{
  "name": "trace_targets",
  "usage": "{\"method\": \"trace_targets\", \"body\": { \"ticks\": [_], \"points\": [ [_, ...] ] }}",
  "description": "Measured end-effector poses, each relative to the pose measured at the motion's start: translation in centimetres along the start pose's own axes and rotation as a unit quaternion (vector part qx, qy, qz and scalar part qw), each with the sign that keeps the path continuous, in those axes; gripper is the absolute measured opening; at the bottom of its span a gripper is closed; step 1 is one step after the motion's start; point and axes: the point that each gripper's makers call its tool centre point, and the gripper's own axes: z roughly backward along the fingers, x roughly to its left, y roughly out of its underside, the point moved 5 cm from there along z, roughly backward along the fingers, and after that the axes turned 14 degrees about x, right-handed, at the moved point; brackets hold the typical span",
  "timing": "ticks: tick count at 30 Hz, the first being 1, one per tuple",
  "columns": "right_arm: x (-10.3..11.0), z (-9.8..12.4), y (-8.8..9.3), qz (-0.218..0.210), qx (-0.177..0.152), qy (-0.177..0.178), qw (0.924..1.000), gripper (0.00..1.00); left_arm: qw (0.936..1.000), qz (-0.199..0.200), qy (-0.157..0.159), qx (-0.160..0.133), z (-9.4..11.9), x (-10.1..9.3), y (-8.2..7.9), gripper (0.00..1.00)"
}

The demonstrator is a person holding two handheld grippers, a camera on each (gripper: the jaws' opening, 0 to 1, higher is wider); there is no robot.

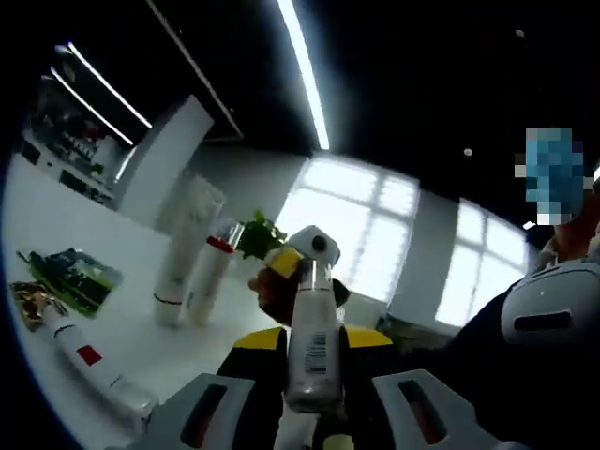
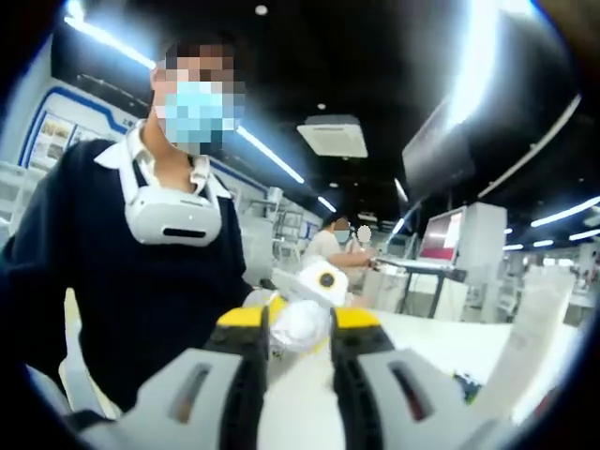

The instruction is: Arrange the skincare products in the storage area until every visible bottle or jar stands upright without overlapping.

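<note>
The white spray bottle (image 1: 311, 323) stands up between the jaws of the left gripper (image 1: 312, 398), which are closed on its lower body. Its label has a barcode and small print that is too blurred to read. In the right gripper view, the right gripper (image 2: 300, 342) has its yellow-tipped jaws nearly closed on the white spray head of the same bottle (image 2: 314, 298); the bottle's body is hidden behind the jaws. On the white table (image 1: 112, 319) to the left, a tall white tube (image 1: 186, 253) and a white bottle with a red band (image 1: 208, 277) stand upright, touching. Nearer, a white tube with a red square (image 1: 94, 361) lies flat beside dark green packets (image 1: 70, 277). A person in a dark top (image 2: 122, 281) faces the right gripper
</note>
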Motion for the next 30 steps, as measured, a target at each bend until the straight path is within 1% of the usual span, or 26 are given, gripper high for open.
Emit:
{"method": "trace_targets", "body": {
  "ticks": [2, 4, 8, 10, 13, 15, 16, 19, 22, 25, 27, 30],
  "points": [
    [0.09, -0.12, 0.05, 0.002, 0.003, -0.002, 1.0, 0.23, 0.9995, 0.026, 0.016, -0.012, 0.05, -0.09, -0.16, 0.21],
    [0.11, -0.1, 0.11, 0.004, 0.005, -0.004, 1.0, 0.23, 0.9988, 0.04, 0.026, -0.013, 0.09, -0.06, -0.14, 0.21],
    [0.25, -0.29, -0.04, 0.006, -0.001, -0.007, 1.0, 0.23, 0.9977, 0.054, 0.04, -0.009, -0.2, -0.27, 0.04, 0.21],
    [0.3, -0.3, -0.13, 0.008, -0.003, -0.005, 0.9999, 0.23, 0.9963, 0.07, 0.048, -0.013, -0.32, -0.31, 0.03, 0.21],
    [0.41, -0.45, -0.18, 0.013, -0.003, -0.004, 0.9999, 0.23, 0.9916, 0.105, 0.071, -0.026, -0.3, -0.46, -0.16, 0.21],
    [0.4, -0.53, -0.15, 0.015, -0.001, -0.003, 0.9999, 0.23, 0.987, 0.13, 0.09, -0.032, -0.26, -0.47, -0.19, 0.21],
    [0.41, -0.61, -0.12, 0.016, 0.0, -0.002, 0.9999, 0.23, 0.9863, 0.132, 0.093, -0.034, -0.26, -0.4, -0.14, 0.21],
    [0.45, -0.77, 0.01, 0.014, 0.005, -0.002, 0.9999, 0.23, 0.9854, 0.138, 0.098, -0.025, -0.36, -0.27, 0.09, 0.21],
    [0.49, -0.55, -0.13, 0.012, -0.002, -0.01, 0.9999, 0.23, 0.983, 0.145, 0.111, -0.021, -0.53, -0.52, 0.22, 0.21],
    [0.61, -0.66, -0.09, 0.009, 0.0, -0.015, 0.9998, 0.22, 0.9825, 0.146, 0.115, -0.014, -0.57, -0.6, 0.41, 0.21],
    [0.59, -0.65, -0.04, 0.007, 0.002, -0.016, 0.9998, 0.22, 0.9808, 0.154, 0.12, -0.012, -0.43, -0.48, 0.47, 0.21],
    [1.0, -0.86, -0.01, 0.004, -0.001, -0.033, 0.9994, 0.21, 0.9796, 0.154, 0.129, -0.001, -0.36, -0.49, 0.53, 0.21]
  ]
}}
